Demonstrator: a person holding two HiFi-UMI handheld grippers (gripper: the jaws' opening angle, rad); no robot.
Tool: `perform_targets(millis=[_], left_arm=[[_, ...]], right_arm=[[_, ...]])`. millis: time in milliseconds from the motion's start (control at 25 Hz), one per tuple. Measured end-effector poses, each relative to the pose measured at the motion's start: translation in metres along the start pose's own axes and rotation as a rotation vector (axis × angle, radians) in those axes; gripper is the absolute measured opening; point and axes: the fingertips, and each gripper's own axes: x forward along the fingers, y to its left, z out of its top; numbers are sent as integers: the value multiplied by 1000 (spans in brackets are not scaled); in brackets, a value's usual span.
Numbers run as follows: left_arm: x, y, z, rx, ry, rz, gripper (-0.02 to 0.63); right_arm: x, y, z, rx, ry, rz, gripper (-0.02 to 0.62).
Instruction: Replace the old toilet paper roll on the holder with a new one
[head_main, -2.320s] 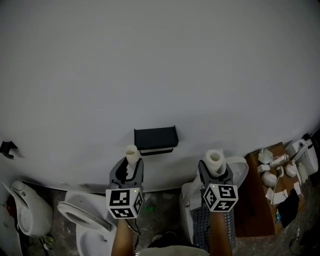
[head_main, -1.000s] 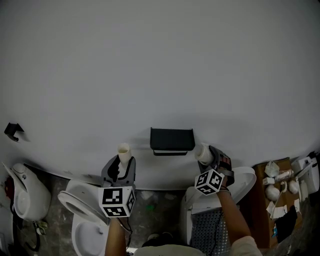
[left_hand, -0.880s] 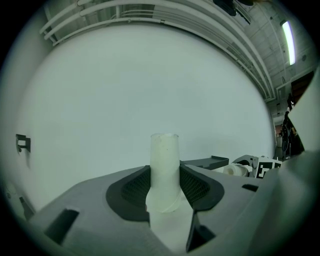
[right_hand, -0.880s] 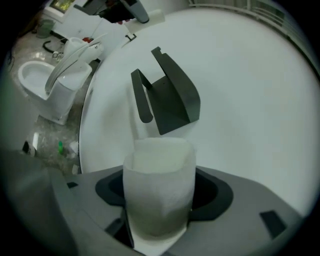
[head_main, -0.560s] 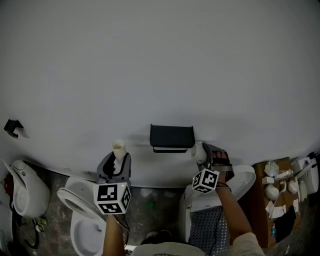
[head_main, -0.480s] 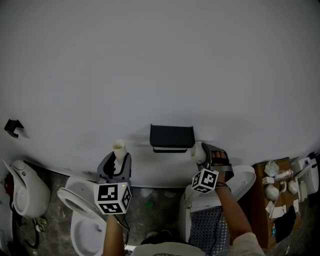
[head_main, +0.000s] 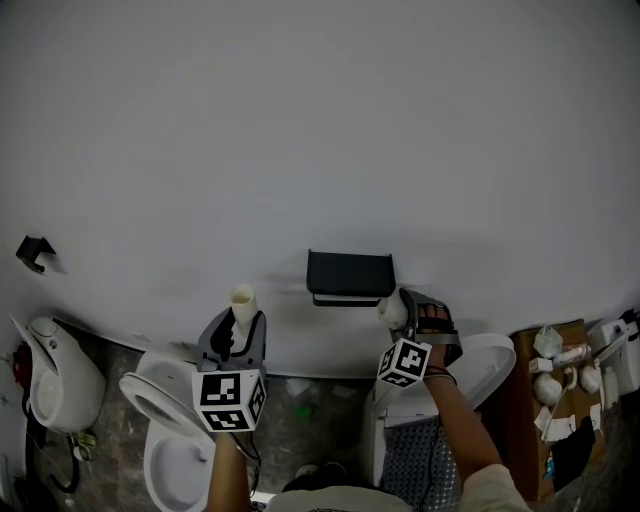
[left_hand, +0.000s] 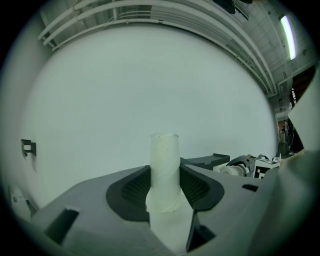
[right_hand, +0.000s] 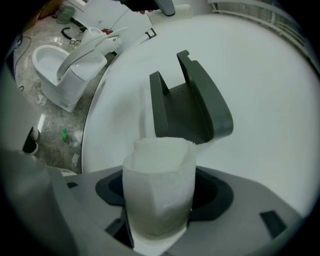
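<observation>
"Where had the new one got to?"

"The right gripper (head_main: 398, 318) was clenched round the fresh toilet paper roll (head_main: 391, 311) and lay tipped on its side, so the roll pointed left. It sat just under the right end of the black holder (head_main: 350, 275) on the wall. I couldn't tell whether it touched."

"And the old one?"

"The left gripper (head_main: 239, 322) had its jaws pressed on the lower part of the bare cardboard tube (head_main: 242, 300). The tube stood upright with its top poking clear, left of the holder and apart from it."

"Anything sitting in anything?"

"A brown cardboard box (head_main: 525, 400) at the far right carried small white items (head_main: 553, 350), too small to name. A white toilet (head_main: 165, 440) stood near, below the left gripper, with its bowl open."

"Did the cameras disagree?"

"From the head the holder was only a dark block. The right gripper view looked at it end-on, a flat shelf with two side arms just beyond the roll. The left gripper view caught the other gripper off to the right past the holder, and a small black bracket (left_hand: 28, 148) far left on the wall."
</observation>
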Motion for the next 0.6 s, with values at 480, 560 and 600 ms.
perform_targets(millis=[480,560,600], left_arm=[[-18,17,-9,-1,18,47,183],[-21,20,-9,0,19,53,183],[-23,21,-9,0,19,56,183]], right_arm=[[4,1,30,-20,-30,-13,305],[5,4,37,-13,-37,-12,305],[5,4,39,-3,-37,-14,305]])
